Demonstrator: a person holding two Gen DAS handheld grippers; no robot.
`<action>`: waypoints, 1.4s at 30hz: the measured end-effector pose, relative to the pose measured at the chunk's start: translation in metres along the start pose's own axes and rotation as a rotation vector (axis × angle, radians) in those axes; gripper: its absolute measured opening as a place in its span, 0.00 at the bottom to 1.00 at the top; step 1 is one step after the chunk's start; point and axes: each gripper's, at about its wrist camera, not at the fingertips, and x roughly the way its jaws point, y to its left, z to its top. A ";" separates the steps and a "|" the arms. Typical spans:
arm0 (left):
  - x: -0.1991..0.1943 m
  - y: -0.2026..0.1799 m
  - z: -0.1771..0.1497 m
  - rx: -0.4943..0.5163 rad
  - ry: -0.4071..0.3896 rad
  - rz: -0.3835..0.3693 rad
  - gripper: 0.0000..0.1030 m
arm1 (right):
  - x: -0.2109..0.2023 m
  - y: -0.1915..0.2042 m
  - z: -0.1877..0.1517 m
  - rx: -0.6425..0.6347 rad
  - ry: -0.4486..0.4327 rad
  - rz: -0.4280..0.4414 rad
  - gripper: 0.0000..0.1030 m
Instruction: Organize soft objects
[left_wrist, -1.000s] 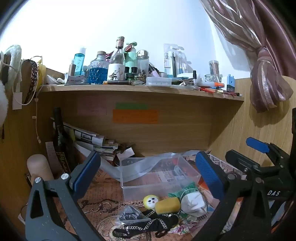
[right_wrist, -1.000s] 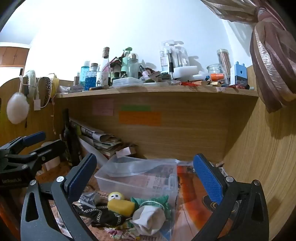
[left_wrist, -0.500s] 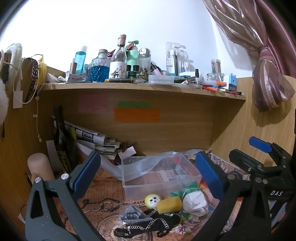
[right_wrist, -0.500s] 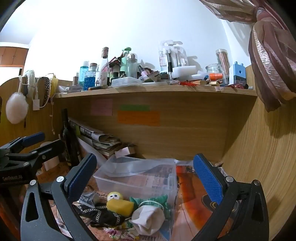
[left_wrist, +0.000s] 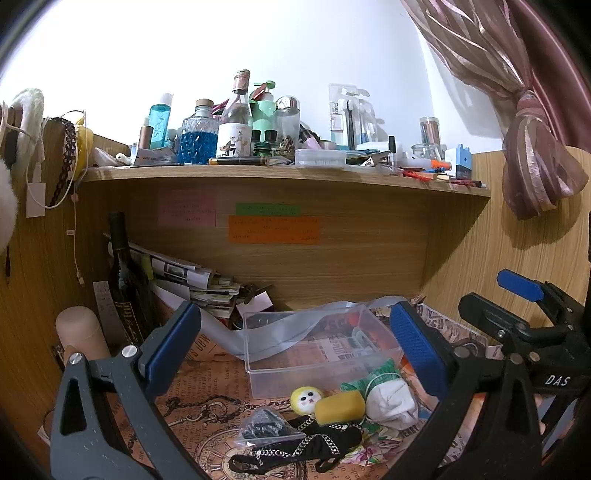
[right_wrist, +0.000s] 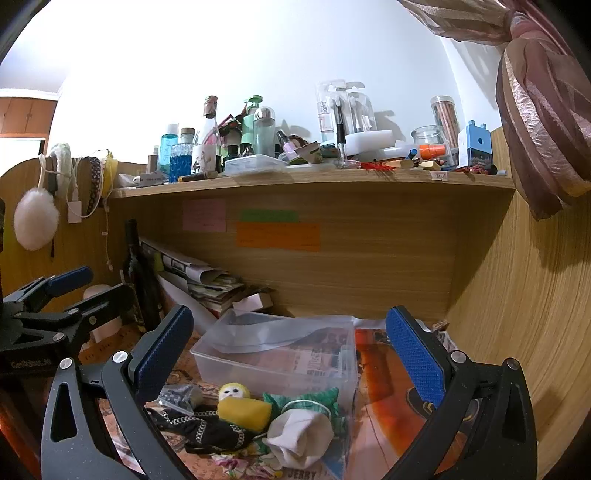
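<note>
I am holding both claws, left gripper (left_wrist: 295, 350) and right gripper (right_wrist: 291, 354), spread wide and empty above the soft pile, yellow sponge (left_wrist: 340, 405) and white sock (left_wrist: 390, 402), lying at 6 o'clock of the clear bin (left_wrist: 317, 354), presumably lining up a pick.

The left tongs (left_wrist: 295, 354) are two dark grey, speckled plastic arms, each with a triangular cut-out near its base and a pair of round silver screws by the tip. Each tip carries a rectangular blue pad with a fine cross-hatched grip. The right tongs (right_wrist: 290, 354) are built the same way: grey arms, silver screws, blue textured pads. Seen from the left wrist camera, the right tongs (left_wrist: 524, 317) show a black body with white lettering "DAS" below their blue-capped tip and small dark screw heads.
</note>
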 end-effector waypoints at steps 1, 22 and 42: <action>0.000 0.000 0.000 0.002 0.000 0.002 1.00 | 0.000 0.000 0.000 -0.001 0.000 0.001 1.00; 0.001 0.001 -0.002 -0.005 0.001 0.005 1.00 | -0.002 0.002 0.000 -0.001 -0.004 0.005 1.00; 0.001 0.002 -0.001 -0.004 0.001 0.000 1.00 | -0.003 0.004 0.000 0.003 -0.004 0.008 1.00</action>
